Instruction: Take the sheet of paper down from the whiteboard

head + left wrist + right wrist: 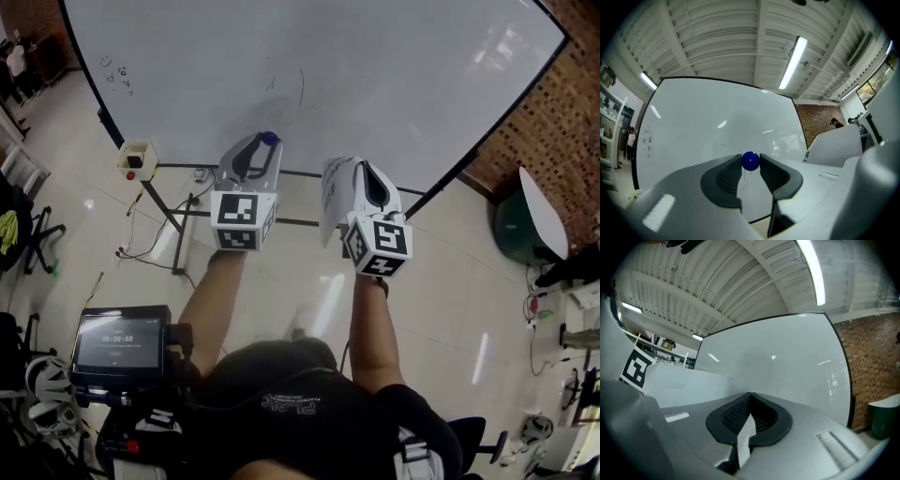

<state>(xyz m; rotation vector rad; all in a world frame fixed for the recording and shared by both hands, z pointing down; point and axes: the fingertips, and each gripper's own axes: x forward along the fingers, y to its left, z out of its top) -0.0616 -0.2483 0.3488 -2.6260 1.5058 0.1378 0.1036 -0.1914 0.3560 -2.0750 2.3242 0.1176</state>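
**Item: sheet of paper**. It is hanging at the centre of the head view, just below the lower edge of the whiteboard and clear of its surface. Judged light, thin and limp, it is drooping from its one held edge. It is likely to tear or crease under a hard tug, and likely to flap if you are swinging it quickly.

**Hold: right gripper**. You are pinching the sheet's edge with the jaws closed together on it, and a strip of paper is showing between the pads. An edge grip suits a sheet like this, with a second hold at the far edge if it must stay flat.

**Hold: left gripper**. Its jaws are clamping a small blue ball magnet at the tips. The magnet looks hard, smooth and prone to slipping out.

**Status.** The sheet appears to be down already, and it is not yet set anywhere.
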